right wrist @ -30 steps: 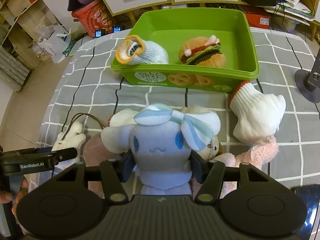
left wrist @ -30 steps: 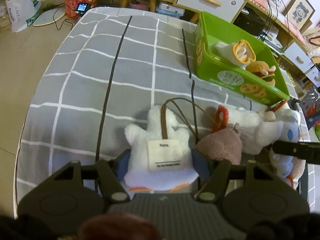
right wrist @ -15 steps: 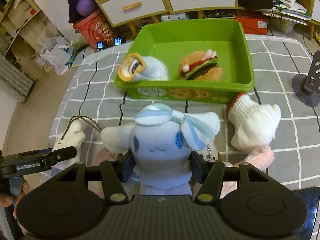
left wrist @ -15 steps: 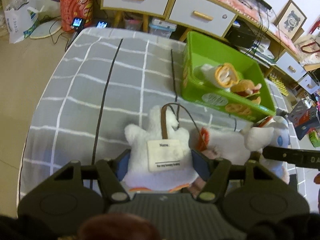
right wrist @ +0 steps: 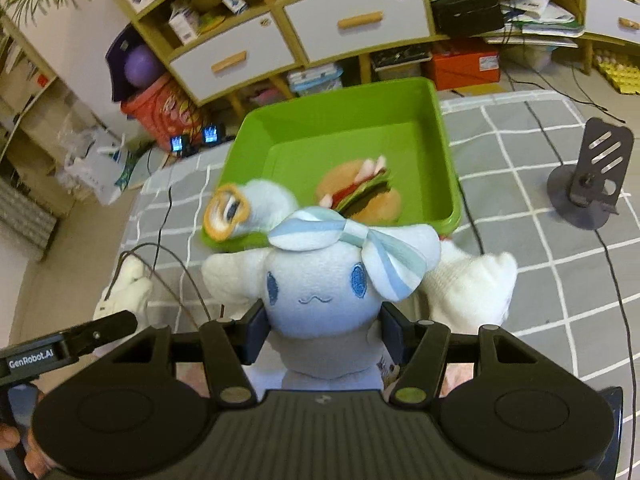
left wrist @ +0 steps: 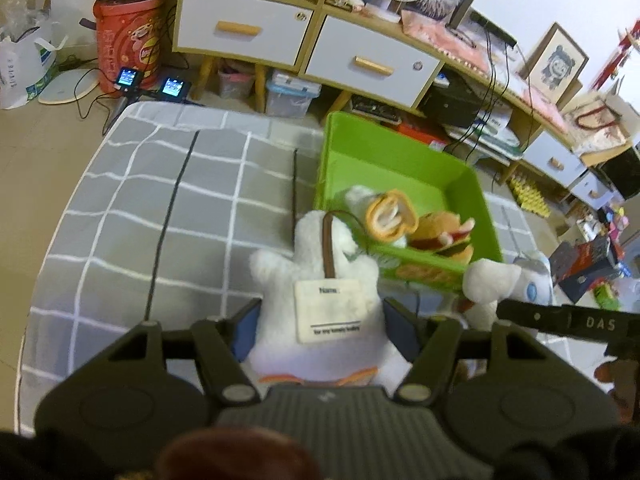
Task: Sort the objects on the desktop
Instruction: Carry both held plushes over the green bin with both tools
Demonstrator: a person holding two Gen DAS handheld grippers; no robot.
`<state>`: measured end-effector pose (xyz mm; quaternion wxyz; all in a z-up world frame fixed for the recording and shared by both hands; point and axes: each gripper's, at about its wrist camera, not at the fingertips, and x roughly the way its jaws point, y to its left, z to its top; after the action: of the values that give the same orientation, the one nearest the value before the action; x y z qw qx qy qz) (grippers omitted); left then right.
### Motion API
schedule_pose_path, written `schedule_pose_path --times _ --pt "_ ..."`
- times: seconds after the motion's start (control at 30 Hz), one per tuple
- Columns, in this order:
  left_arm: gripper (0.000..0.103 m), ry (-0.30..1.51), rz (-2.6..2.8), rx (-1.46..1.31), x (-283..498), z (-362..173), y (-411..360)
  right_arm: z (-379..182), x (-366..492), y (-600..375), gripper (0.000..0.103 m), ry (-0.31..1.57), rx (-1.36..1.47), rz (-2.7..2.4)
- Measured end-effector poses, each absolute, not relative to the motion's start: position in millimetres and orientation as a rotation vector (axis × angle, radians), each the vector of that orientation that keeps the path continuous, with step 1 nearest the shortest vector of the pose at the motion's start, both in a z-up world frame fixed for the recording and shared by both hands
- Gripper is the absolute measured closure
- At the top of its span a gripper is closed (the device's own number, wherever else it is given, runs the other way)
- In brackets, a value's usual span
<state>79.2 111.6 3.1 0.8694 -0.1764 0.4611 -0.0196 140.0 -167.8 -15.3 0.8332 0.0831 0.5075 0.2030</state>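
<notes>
Green bin point(right wrist: 444, 128) held a plush burger point(right wrist: 358, 196); left tongs point(left wrist: 320, 320) pinched a white plush point(left wrist: 320, 280), right tongs point(right wrist: 322, 330) a blue-bowed plush point(right wrist: 320, 280).

The support surface is a table with a grey cloth point(left wrist: 132, 216) marked by a white grid and dark lines. A green bin point(right wrist: 446, 148) rests on it at frame centre. A dark stand point(right wrist: 592, 188) sits on the cloth at right. A white mitten point(right wrist: 476, 284) lies just below the bin.
</notes>
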Motion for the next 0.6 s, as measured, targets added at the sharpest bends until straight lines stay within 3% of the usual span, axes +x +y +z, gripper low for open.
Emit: schedule_pose_path --times 0.6 --pt "0.038 0.818 -0.052 -0.492 128 15 104 -4 186 -169 0.044 0.971 0.271 0.344"
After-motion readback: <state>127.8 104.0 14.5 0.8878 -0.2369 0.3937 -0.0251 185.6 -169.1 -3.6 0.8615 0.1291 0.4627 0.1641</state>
